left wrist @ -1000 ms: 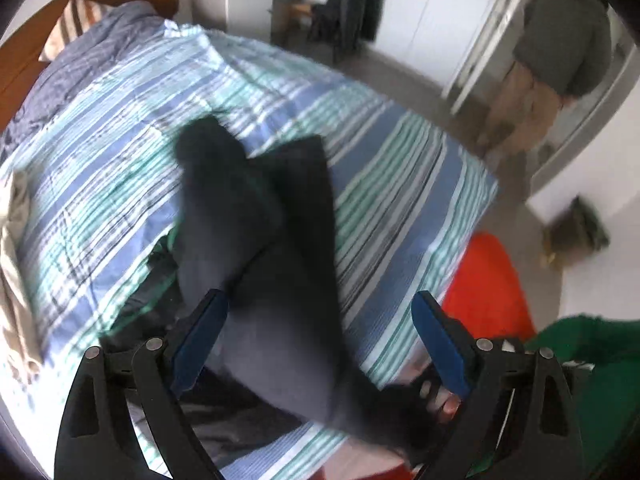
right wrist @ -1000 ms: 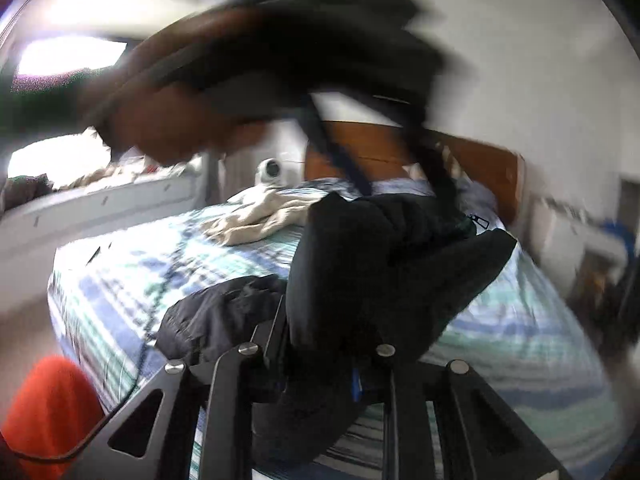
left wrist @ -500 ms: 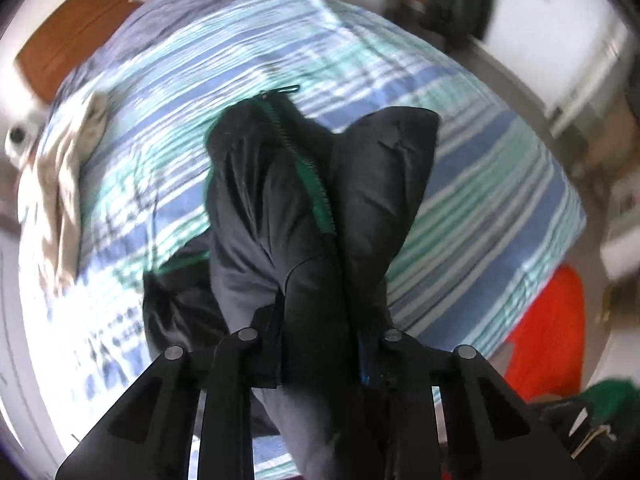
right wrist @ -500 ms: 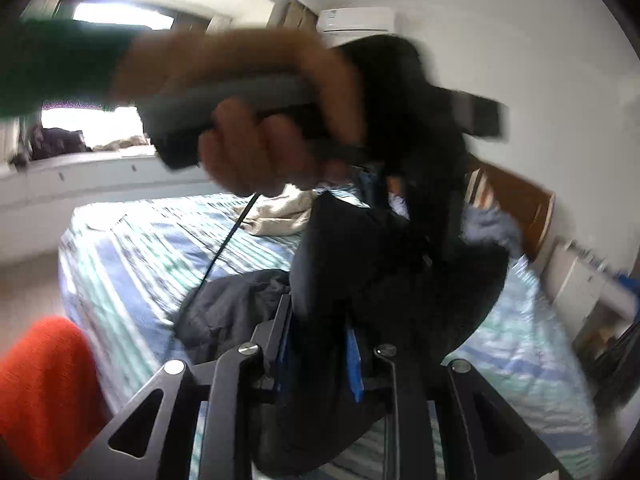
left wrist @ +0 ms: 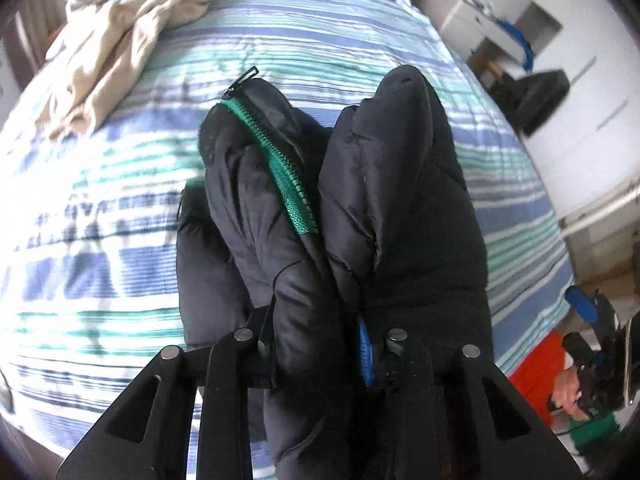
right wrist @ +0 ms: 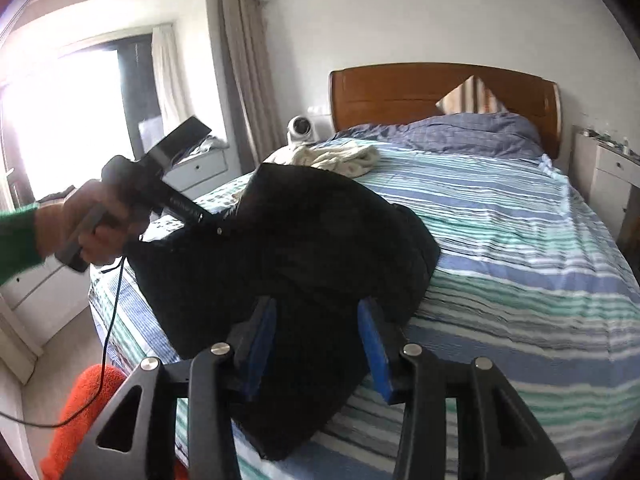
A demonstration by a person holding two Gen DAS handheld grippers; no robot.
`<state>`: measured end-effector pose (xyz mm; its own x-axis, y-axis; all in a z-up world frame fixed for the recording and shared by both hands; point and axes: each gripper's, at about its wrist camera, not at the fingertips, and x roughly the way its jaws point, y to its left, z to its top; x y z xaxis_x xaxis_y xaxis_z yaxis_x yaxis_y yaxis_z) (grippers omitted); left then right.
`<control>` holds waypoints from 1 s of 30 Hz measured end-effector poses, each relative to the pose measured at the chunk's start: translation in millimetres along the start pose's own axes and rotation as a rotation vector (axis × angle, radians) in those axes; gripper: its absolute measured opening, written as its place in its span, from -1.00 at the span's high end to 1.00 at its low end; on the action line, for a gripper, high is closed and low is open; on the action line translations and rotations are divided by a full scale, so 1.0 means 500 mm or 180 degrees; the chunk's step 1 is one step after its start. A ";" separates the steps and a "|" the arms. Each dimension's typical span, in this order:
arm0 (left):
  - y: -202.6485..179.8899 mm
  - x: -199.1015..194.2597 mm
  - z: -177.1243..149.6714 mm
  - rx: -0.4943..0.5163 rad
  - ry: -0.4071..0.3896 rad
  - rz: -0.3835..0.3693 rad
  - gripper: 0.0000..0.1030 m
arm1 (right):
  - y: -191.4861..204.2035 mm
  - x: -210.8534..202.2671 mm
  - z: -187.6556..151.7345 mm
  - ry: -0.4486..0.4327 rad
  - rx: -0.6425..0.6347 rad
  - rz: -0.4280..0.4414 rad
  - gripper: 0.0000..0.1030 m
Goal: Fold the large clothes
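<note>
A black padded jacket (left wrist: pixel 360 208) with a green zipper (left wrist: pixel 276 160) hangs over the striped bed (left wrist: pixel 100 240). My left gripper (left wrist: pixel 320 344) is shut on a bunched edge of the jacket and holds it above the bed. In the right wrist view the jacket (right wrist: pixel 312 248) lies spread at the bed's near corner. My right gripper (right wrist: pixel 316 340) has its blue pads parted, with jacket fabric lying between them. The left gripper (right wrist: pixel 176 204) shows there at the jacket's far left edge, held by a hand.
A beige garment (left wrist: pixel 120 44) lies crumpled near the head of the bed (right wrist: pixel 520 240). A wooden headboard (right wrist: pixel 420 92), a white camera (right wrist: pixel 302 128), a nightstand (right wrist: pixel 608 176), an orange cushion (right wrist: pixel 80 412) on the floor, and a dark chair (left wrist: pixel 536 96) are around.
My right gripper has opened and let go of the jacket. My left gripper shut on the jacket and now holds it further up the bed. The jacket has dropped onto the bed.
</note>
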<state>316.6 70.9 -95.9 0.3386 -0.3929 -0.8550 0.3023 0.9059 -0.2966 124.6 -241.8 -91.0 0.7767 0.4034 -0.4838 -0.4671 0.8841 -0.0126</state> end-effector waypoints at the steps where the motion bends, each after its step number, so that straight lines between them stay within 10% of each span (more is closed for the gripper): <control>1: 0.014 0.010 -0.004 -0.0045 -0.0014 -0.0020 0.38 | 0.003 0.017 0.004 0.0068 0.0002 0.0032 0.16; 14: 0.152 0.140 -0.056 -0.0764 -0.0049 -0.0606 0.15 | -0.010 0.238 -0.115 0.0943 0.0367 0.0281 0.21; 17: 0.153 0.139 -0.068 -0.0722 -0.0100 -0.0540 0.16 | -0.017 0.238 -0.057 0.1266 0.0414 0.0346 0.22; 22: 0.166 0.141 -0.081 -0.0807 -0.0128 -0.0664 0.15 | 0.003 0.255 0.122 0.0732 0.0217 0.0450 0.22; 30: 0.195 0.151 -0.097 -0.0916 -0.0147 -0.0780 0.15 | 0.046 0.573 0.176 0.1386 0.0080 0.0436 0.23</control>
<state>328.3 137.5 -209.9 0.3292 -0.6041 -0.7257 0.1190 0.7890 -0.6028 373.4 -85.2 -153.0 0.4560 0.3850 -0.8024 -0.5384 0.8372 0.0957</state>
